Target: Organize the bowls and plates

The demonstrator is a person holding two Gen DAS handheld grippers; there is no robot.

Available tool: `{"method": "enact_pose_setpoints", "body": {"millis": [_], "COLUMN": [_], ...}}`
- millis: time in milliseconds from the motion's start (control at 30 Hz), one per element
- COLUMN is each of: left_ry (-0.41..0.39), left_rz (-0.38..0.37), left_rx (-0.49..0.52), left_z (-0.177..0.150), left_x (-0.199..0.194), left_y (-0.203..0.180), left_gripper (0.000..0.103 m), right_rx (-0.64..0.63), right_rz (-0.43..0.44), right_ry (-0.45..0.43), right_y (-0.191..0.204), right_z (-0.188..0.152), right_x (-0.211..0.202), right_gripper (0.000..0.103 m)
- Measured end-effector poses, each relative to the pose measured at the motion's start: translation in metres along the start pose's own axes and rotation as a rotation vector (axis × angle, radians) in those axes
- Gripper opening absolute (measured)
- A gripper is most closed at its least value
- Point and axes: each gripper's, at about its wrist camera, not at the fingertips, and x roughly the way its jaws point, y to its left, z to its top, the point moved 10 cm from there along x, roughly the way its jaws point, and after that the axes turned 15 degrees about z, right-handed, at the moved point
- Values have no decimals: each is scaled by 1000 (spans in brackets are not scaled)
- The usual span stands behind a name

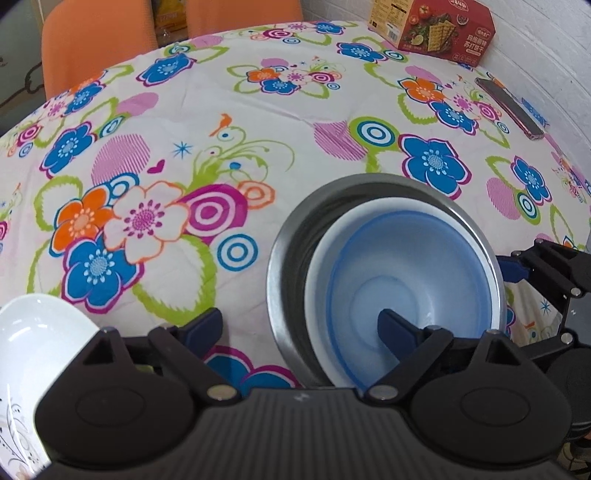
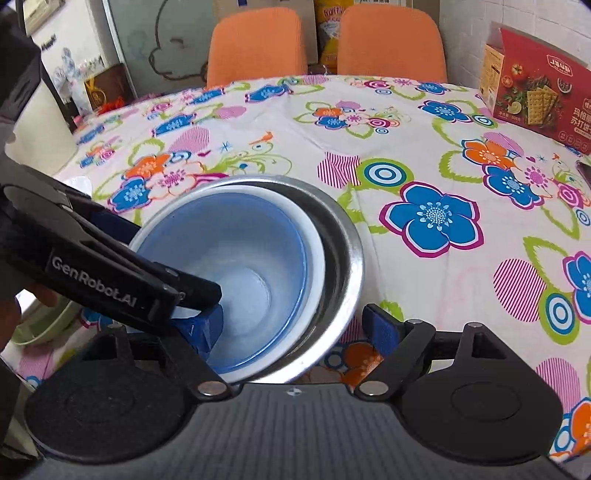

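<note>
Left gripper wide open, one finger inside blue bowl; right gripper open, its left finger hidden behind it.

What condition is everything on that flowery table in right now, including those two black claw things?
steel bowl: upright on the tablecloth, holding the blue bowl
blue bowl: nested, tilted inside the steel bowl
white plate: on the table, apart from the stack
green bowl: at the table edge, mostly hidden
cracker box: upright, closed
phone: lying flat
left gripper: open, one finger inside the blue bowl
right gripper: open
</note>
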Motion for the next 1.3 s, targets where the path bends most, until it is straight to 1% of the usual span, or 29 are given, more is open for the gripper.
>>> {"method": "enact_pose_setpoints", "body": {"millis": [33,100,133,167,200,233,300,333,367,467,600,700,767,833,933,1033,1100,1200,1300], "left_ry": [-3,-16,-20,-29,-18,26,35,40,48,29,9,-2,-24,-37,-27,7,39,79,89], "left_rz": [11,20,13,16,-47,-98,-96,-108,-114,-115,-106,-104,-78,-34,37,118,152,164,152], "left_rx": [-3,-12,-15,-14,-26,-66,-104,-129,-150,-156,-179,-215,-244,-278,-333,-388,-418,-462,-475], "left_z": [0,1,0,1,1,0,4,6,8,14,25,30,28,18,-7,-42,-65,-93,-104], "left_x": [0,-1,-4,-6,-9,-9,-6,-5,-5,-13,-29,-46,-63,-79,-96,-104,-102,-92,-82], "left_y": [2,6,7,8,4,2,5,7,9,13,24,43,65,91,129,165,183,202,210], "left_gripper": [86,72,68,59,24,19,19,19,19,19,14,14,14,14,15,16,16,16,16], "right_rx": [0,-14,-14,-11,-9,-5,-37,-43,-42,-55,-48,-104,-156,-200,-262,-297,-305,-308,-309], "right_rz": [15,59,73,78,89,95,77,75,89,83,104,103,135,186,273,357,410,448,444], "right_ry": [-12,-41,-49,-54,-55,-57,-49,-52,-55,-69,-96,-107,-114,-117,-108,-77,-35,22,52], "right_y": [1,4,3,2,3,4,9,10,12,16,22,41,62,87,131,170,192,212,220], "right_z": [0,0,0,1,3,5,9,11,13,19,36,54,65,74,79,74,65,51,45], "right_x": [0,-1,-2,-3,-3,-3,-3,-4,-7,-11,-18,-24,-25,-22,-9,10,26,45,55], "right_gripper": [70,66,63,59,54,52,52,52,52,52,53,53,54,55,56,56,56,56,56]}}
